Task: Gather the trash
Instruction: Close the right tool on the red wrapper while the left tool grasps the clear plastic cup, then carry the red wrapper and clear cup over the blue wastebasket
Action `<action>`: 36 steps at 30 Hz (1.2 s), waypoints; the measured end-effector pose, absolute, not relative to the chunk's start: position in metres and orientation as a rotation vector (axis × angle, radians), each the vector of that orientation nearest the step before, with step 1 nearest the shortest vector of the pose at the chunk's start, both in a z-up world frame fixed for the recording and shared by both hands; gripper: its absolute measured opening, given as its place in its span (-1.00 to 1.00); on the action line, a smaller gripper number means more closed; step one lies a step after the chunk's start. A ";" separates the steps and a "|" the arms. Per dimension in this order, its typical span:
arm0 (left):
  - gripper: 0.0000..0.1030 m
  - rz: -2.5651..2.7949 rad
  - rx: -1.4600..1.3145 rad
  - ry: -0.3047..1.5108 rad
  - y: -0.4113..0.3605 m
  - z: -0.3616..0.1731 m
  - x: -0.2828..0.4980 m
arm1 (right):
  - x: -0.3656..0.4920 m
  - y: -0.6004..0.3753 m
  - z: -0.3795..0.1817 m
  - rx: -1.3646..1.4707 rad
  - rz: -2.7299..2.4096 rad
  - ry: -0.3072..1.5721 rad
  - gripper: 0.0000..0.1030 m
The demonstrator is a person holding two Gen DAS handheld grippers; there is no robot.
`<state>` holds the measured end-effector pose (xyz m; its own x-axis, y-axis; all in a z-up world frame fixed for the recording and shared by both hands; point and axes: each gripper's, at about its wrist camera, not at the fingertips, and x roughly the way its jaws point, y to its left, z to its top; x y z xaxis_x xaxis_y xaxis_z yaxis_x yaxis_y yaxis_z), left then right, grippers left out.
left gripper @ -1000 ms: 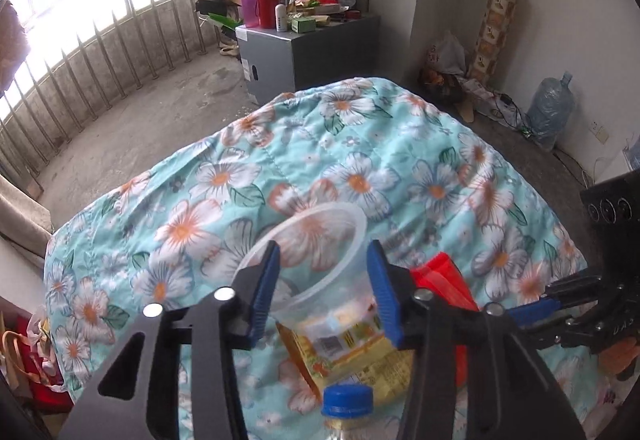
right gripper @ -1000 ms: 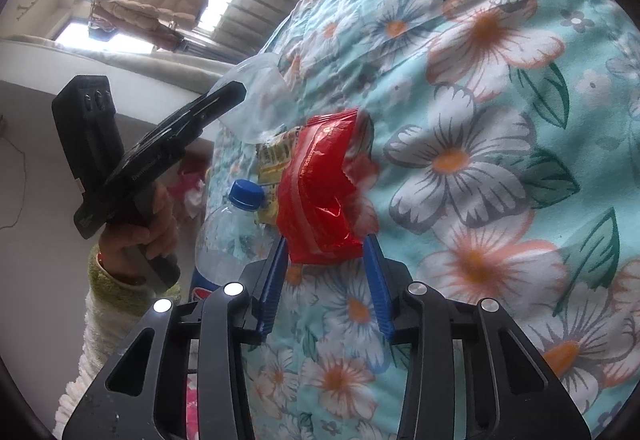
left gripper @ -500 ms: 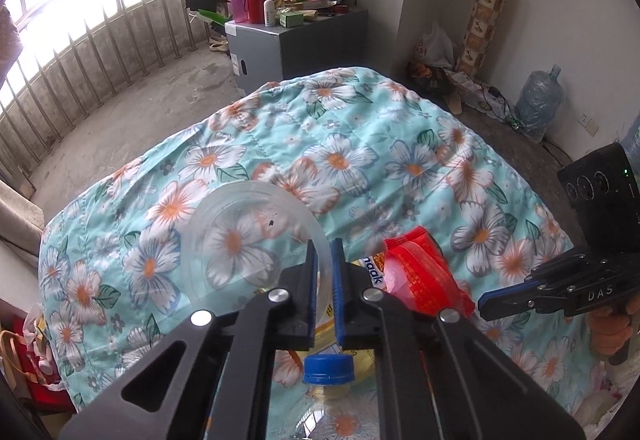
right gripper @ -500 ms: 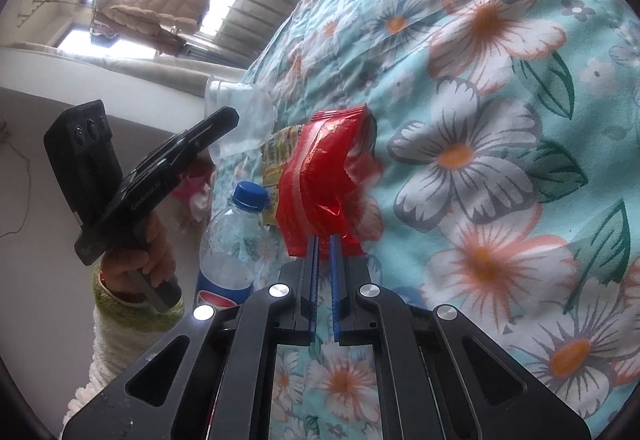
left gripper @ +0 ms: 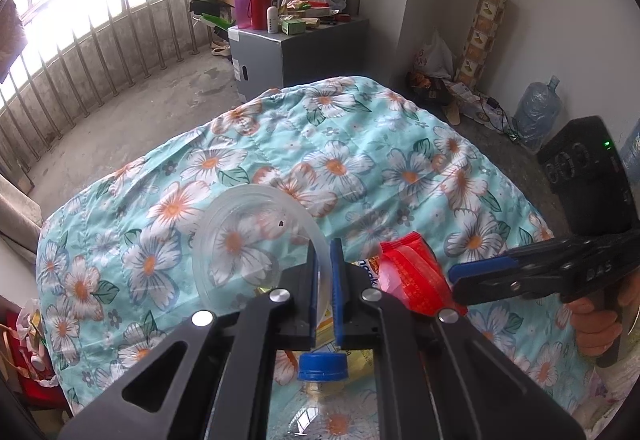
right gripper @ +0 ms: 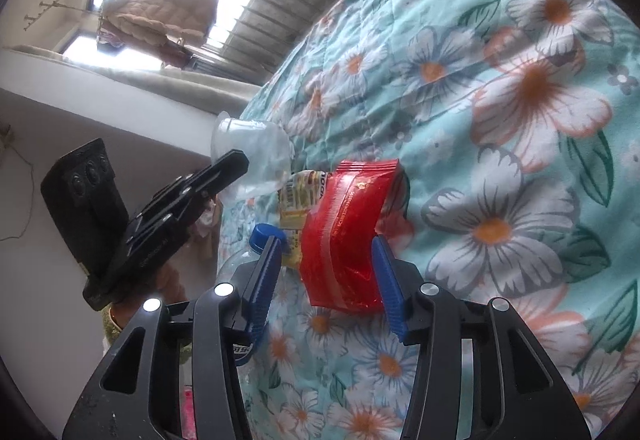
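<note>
Cup rim pinched, red packet loose

The left gripper [left gripper: 325, 260] is clamping the rim of the clear round plastic cup [left gripper: 244, 244] over the floral quilt [left gripper: 360, 143]. The right gripper [right gripper: 326, 272], jaws just opening, is straddling the crinkled red foil snack packet [right gripper: 344, 232] without pressing it

cup [left gripper: 248, 240] rim between left fingers [left gripper: 310, 280] | wrapper [right gripper: 348, 236] between right fingers [right gripper: 384, 280], on quilt [right gripper: 500, 99] | bottle [left gripper: 322, 364] under left fingers, snack pack [right gripper: 300, 195] just beyond

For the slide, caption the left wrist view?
Left tool shut on clear plastic cup rim over floral quilt; red wrapper and bottle nearby.
</note>
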<state>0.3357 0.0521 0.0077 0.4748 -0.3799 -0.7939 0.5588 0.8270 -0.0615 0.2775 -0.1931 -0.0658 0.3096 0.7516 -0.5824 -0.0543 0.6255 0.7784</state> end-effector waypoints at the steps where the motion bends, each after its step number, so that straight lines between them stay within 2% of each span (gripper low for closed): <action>1: -0.90 -0.578 0.215 0.908 0.052 0.008 0.336 | 0.280 -0.191 -0.070 0.741 0.601 1.156 -0.23; 2: -0.90 -0.577 0.213 0.908 0.052 0.008 0.336 | 0.281 -0.189 -0.071 0.742 0.600 1.163 -0.29; 4: -0.90 -0.575 0.204 0.907 0.053 0.008 0.337 | 0.282 -0.187 -0.074 0.755 0.607 1.171 -0.55; 7: -0.90 -0.573 0.200 0.904 0.054 0.008 0.337 | 0.279 -0.191 -0.075 0.767 0.619 1.163 -0.63; 16: -0.90 -0.564 0.179 0.875 0.059 0.016 0.330 | 0.261 -0.209 -0.060 0.771 0.610 1.119 -0.67; 25: -0.90 -0.593 0.168 0.817 0.057 0.047 0.306 | 0.236 -0.245 -0.038 0.796 0.587 1.051 -0.67; 36: -0.90 -0.702 0.138 0.783 0.024 0.087 0.261 | 0.169 -0.308 -0.018 0.911 0.521 0.877 -0.67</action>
